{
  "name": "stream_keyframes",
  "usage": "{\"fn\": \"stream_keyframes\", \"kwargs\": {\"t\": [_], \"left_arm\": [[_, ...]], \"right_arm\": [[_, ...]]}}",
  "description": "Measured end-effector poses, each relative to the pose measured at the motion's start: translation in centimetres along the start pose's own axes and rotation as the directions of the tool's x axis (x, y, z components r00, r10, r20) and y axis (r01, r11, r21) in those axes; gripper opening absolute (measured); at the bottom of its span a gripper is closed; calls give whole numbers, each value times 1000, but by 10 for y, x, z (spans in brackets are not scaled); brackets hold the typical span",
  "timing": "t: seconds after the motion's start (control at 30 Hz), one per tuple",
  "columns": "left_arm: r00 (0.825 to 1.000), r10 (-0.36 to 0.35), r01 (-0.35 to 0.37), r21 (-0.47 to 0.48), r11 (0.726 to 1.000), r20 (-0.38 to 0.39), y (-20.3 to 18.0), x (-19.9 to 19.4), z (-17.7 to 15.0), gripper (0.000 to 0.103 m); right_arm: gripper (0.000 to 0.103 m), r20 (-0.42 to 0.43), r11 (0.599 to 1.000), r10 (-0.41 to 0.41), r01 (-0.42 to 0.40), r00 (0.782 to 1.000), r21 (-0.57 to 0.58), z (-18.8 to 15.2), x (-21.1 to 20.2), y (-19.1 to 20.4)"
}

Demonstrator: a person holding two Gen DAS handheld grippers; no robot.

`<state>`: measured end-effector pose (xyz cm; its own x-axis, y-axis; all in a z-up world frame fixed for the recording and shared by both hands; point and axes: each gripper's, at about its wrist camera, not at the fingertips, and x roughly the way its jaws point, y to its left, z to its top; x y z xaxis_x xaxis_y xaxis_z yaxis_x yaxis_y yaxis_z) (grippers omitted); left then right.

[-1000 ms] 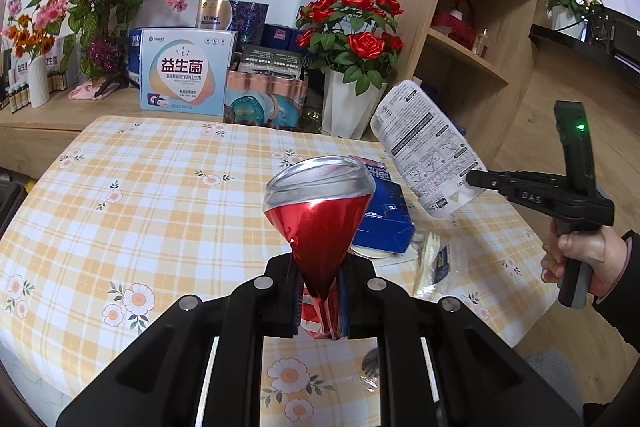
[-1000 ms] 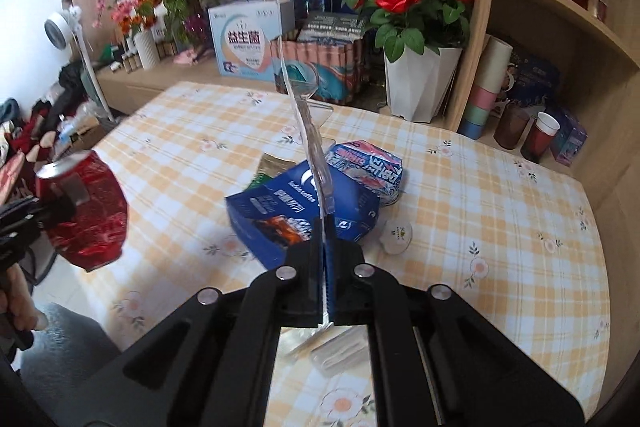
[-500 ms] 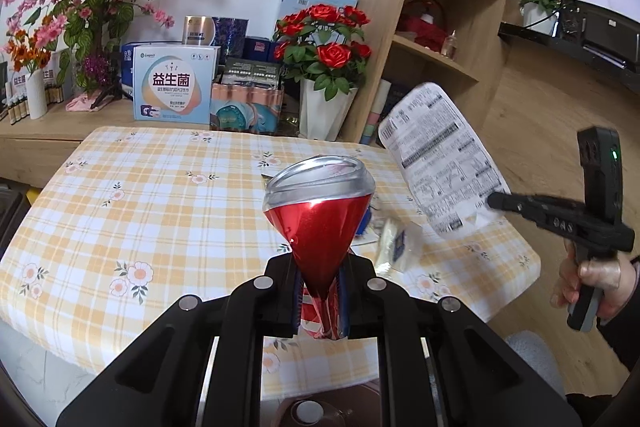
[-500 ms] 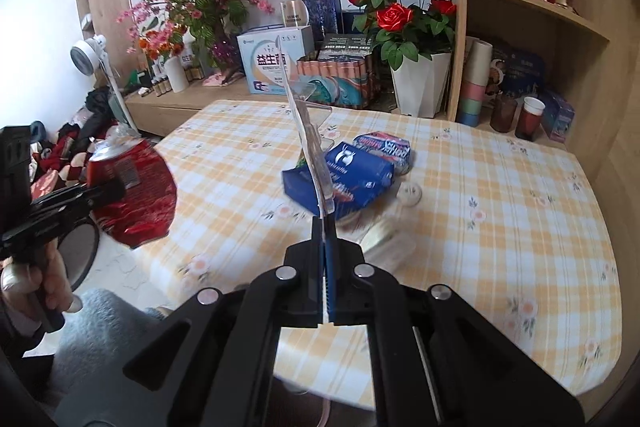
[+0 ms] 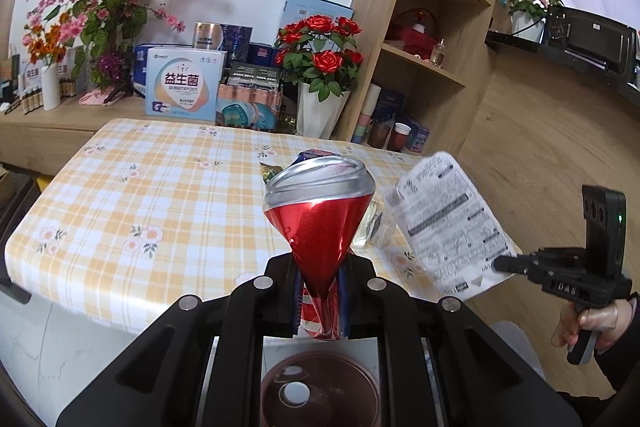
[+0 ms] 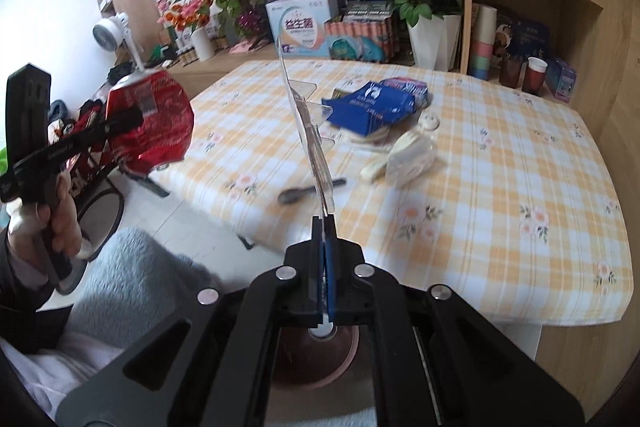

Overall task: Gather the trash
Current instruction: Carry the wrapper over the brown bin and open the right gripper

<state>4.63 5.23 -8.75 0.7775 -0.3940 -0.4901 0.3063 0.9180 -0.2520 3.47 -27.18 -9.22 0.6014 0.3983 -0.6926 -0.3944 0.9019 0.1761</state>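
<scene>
My left gripper [image 5: 320,287] is shut on a crushed red drink can [image 5: 320,223], pinched at its narrow lower end, silver top up. My right gripper [image 6: 325,231] is shut on a flat clear plastic package [image 6: 308,139], seen edge-on; in the left wrist view its white printed back [image 5: 444,223] shows, held by the right gripper [image 5: 500,263]. Both are held off the near edge of the checked table [image 6: 500,187]. A brown round bin [image 5: 320,387] sits on the floor below the left gripper, and the bin [image 6: 316,351] also shows under the right one. The can [image 6: 152,123] hangs at left.
On the table lie a blue packet [image 6: 368,105], a white wrapper [image 6: 412,157] and a dark spoon [image 6: 308,191]. Rose vase [image 5: 320,107], boxes and wooden shelves [image 5: 432,67] stand behind. A person's grey-clad leg [image 6: 132,283] is at lower left.
Both grippers have drawn back from above the table to beyond its near edge, still holding the can and the package. The brown bin has come into view beneath them.
</scene>
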Motion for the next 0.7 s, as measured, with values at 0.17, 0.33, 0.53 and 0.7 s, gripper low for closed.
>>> {"fn": "stream_keyframes", "kwargs": {"t": [0.17, 0.33, 0.53, 0.7], "left_arm": [[1000, 24, -24, -15, 1000, 8, -3, -17, -13, 14], [1000, 29, -29, -21, 999, -11, -4, -20, -21, 14], [1000, 24, -25, -34, 999, -14, -2, -20, -22, 14], [999, 30, -32, -47, 998, -33, 3, -13, -26, 14]], "right_arm": [[5, -56, 1000, 21, -22, 998, -17, -22, -1, 13], [5, -119, 998, 57, -54, 991, 23, -44, 3, 22], [5, -181, 998, 57, -53, 982, 29, -55, 19, 29], [5, -255, 997, 71, -70, 964, 11, -68, 39, 37]]}}
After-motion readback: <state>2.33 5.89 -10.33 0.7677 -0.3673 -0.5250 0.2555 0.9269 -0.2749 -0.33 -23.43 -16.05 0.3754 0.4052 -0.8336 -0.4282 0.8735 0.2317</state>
